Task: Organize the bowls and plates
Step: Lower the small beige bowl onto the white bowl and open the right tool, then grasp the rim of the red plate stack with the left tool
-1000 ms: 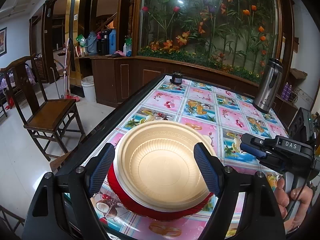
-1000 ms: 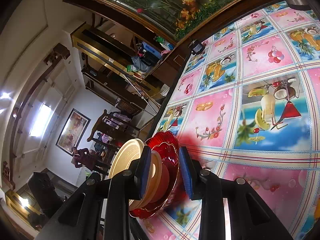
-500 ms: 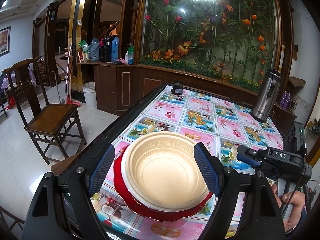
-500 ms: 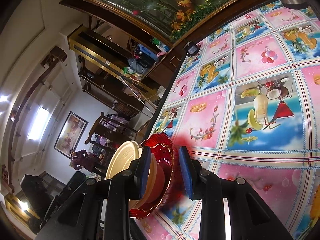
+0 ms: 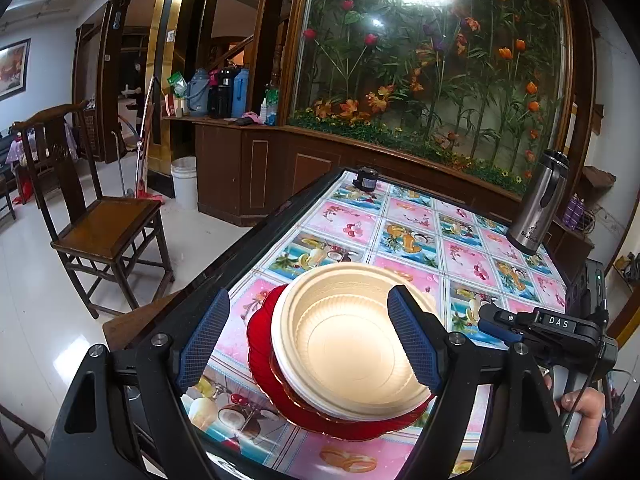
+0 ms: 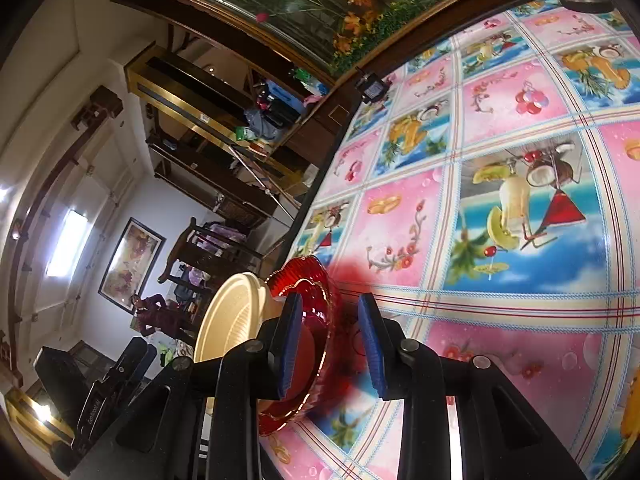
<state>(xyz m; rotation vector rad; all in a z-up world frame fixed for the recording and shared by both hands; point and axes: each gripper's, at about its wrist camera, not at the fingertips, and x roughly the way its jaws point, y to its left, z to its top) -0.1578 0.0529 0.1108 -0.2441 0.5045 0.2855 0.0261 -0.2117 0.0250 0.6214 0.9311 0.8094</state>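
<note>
A cream bowl (image 5: 352, 340) sits inside a red glass plate (image 5: 260, 336) on the fruit-print tablecloth (image 5: 408, 240), near the table's left edge. My left gripper (image 5: 308, 340) is open wide, and the stack shows between its blue pads without contact. My right gripper (image 5: 486, 316) hovers just right of the stack, with a strip of cloth showing between them. The right wrist view is rolled sideways. There the red plate (image 6: 312, 284) and the bowl (image 6: 232, 312) lie just ahead of my right gripper (image 6: 330, 340). Its jaws stand narrowly apart and neither pad presses on the plate.
A steel thermos (image 5: 540, 200) stands at the far right of the table and a small black object (image 5: 365, 179) at the far corner. A wooden chair (image 5: 100, 220) stands on the floor to the left. A hand (image 5: 580, 412) holds the right gripper's handle.
The left wrist view has drawn back and shifted left, so the stack looks smaller and sits nearer the right finger. The right gripper has stayed put.
</note>
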